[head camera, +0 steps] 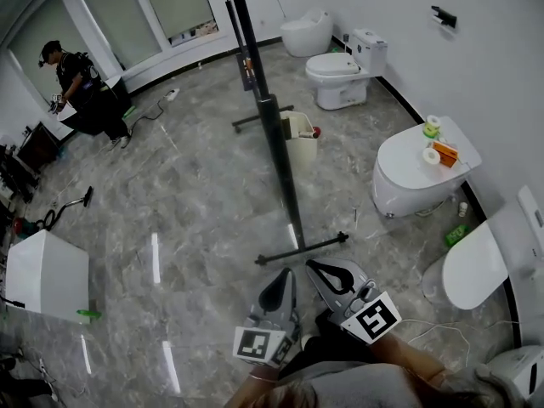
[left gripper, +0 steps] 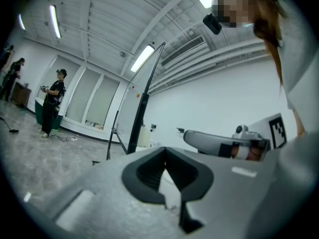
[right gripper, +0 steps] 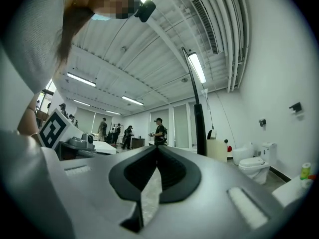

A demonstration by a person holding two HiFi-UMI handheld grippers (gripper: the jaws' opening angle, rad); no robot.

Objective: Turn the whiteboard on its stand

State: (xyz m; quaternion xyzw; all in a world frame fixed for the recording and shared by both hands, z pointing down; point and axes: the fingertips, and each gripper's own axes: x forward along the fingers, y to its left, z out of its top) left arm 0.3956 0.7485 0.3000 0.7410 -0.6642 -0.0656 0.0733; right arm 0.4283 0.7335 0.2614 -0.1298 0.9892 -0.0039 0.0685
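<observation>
Standing edge-on ahead of you, the whiteboard [head camera: 242, 32] is rising on its black stand [head camera: 302, 249] over the marble floor.
You are holding the left gripper [head camera: 286, 273] and right gripper [head camera: 311, 265] low, near the stand's foot but apart from it, both clenched on nothing; a bin [head camera: 299, 136] is sitting beside the post.

Floor [head camera: 195, 211]: glossy marbled stone, smooth, mirrors the ceiling lights. Stand [head camera: 276, 143]: matt black metal. Toilet [head camera: 340, 70]: glossy smooth white ceramic.
</observation>
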